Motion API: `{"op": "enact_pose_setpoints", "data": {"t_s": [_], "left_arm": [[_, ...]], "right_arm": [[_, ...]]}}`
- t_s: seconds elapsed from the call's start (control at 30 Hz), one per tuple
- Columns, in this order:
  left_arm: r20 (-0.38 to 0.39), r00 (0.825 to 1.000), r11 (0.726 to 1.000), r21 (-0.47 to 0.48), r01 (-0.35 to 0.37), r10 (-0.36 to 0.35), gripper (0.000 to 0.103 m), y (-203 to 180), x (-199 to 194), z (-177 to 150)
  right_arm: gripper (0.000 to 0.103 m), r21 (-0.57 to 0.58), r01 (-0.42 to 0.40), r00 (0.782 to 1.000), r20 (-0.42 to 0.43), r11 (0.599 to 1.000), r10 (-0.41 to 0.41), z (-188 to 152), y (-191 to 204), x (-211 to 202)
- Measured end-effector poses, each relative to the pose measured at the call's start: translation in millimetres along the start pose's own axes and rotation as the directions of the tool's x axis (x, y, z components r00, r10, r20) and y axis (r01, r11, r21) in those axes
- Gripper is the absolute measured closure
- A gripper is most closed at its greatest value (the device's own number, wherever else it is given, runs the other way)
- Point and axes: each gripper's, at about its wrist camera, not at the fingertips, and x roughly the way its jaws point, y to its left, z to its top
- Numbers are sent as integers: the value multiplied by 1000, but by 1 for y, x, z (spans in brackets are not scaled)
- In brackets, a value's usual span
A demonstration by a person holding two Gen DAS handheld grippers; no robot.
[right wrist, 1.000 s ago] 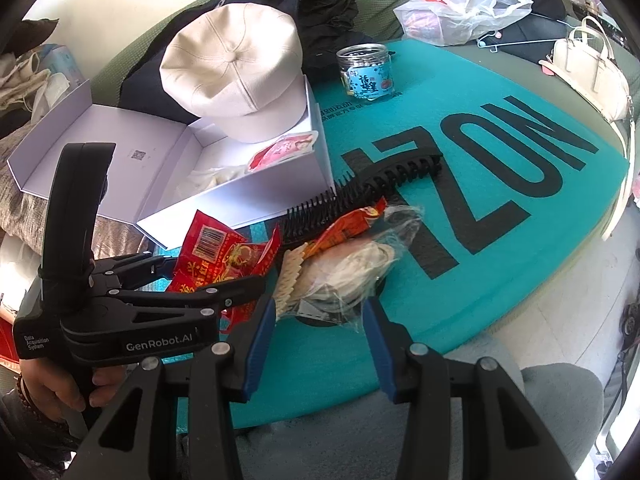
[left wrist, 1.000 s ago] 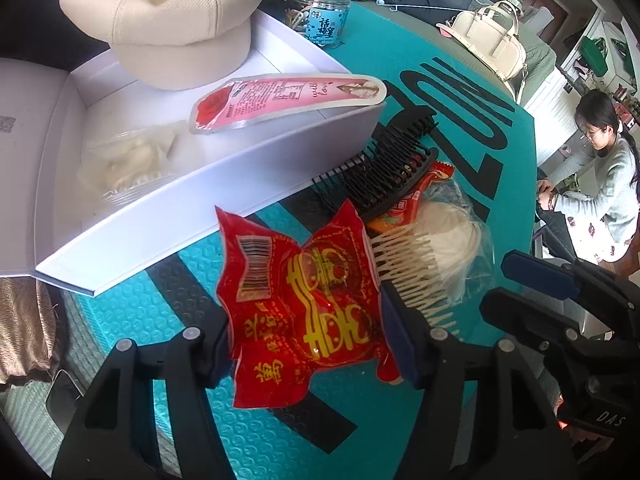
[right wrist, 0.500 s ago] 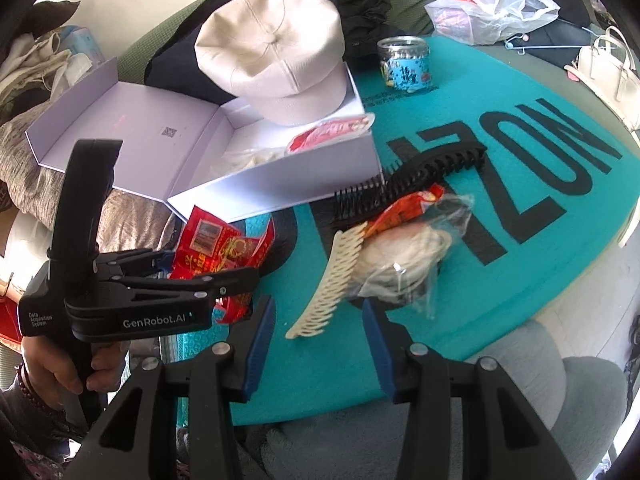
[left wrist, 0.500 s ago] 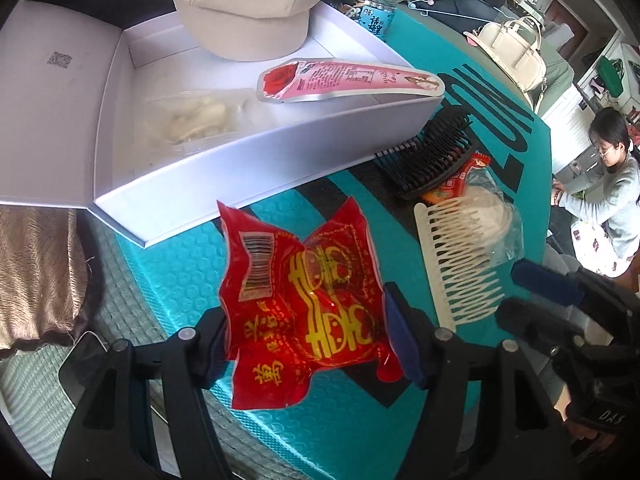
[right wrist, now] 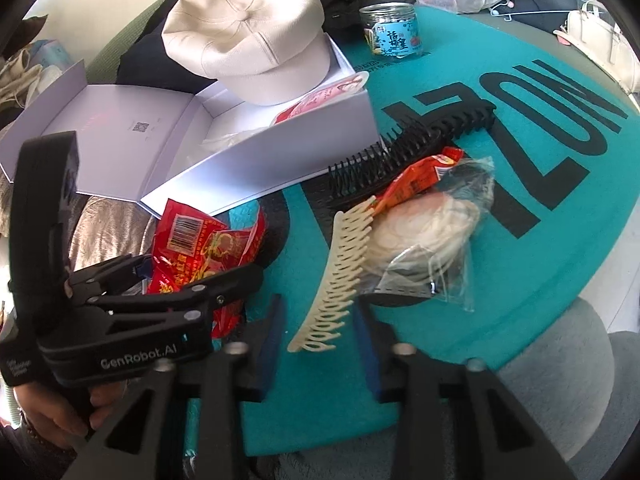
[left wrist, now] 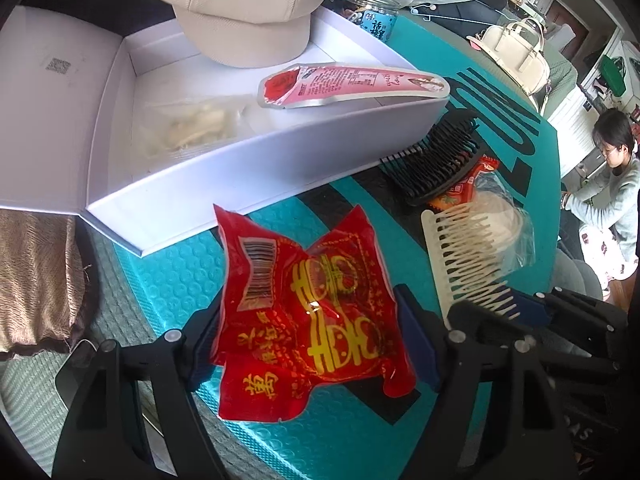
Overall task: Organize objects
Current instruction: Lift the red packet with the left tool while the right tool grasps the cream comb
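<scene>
1. Red snack packet [left wrist: 308, 312] lay between the jaws of the left tool [left wrist: 308, 344], over the teal mat [left wrist: 168, 280]; the jaws were opening, and whether the pads pressed it could not be told.
2. Cream comb [right wrist: 340, 276] lay on the mat, its near end between the jaws of the right tool [right wrist: 320, 344]; those jaws were closing, with visible gaps on both sides of the comb.
3. White box [left wrist: 248, 168] stood open beyond the packet. Inside lay a clear bag of pale contents [left wrist: 192, 128], and a pink packet [left wrist: 352, 84] rested across its far wall.
4. Cream cap [left wrist: 240, 4] sat on the box's far corner.
5. Black comb [right wrist: 408, 160] lay beside the box, with an orange wrapper [right wrist: 416, 180] and a clear bag holding a pale round item [right wrist: 428, 232] just in front of it.
6. Blue-labelled jar [right wrist: 394, 32] stood at the mat's far edge.
</scene>
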Motion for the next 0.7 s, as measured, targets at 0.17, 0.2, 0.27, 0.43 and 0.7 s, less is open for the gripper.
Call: {"op": "enact_pose_setpoints", "data": {"t_s": [0.17,0.2,0.27,0.43,0.7], "left_arm": [[15,999,998,51,-38,37,31,-8,-2,0],[18,999,998,53,-41,40,33,-9,-3,1],[17,999,998,51,-40,39,33,-9,-5,1],[26,998,997,64,-53,51,39,-10,-10,0],[10,999,998,45,-35,35,45,-10,-17,-3]], "right_arm": [[97,16,-49,999,8,999,49,-5,-2,-2],[97,19,-56,998,11,998,56,-6,-2,-3],[99,16,-61,998,18,998,61,-7,-2,-6],[100,1,-47,998,42,999,46,-11,-1,-14],[100,1,-40,998,58,999,40,-12,-4,-24]]}}
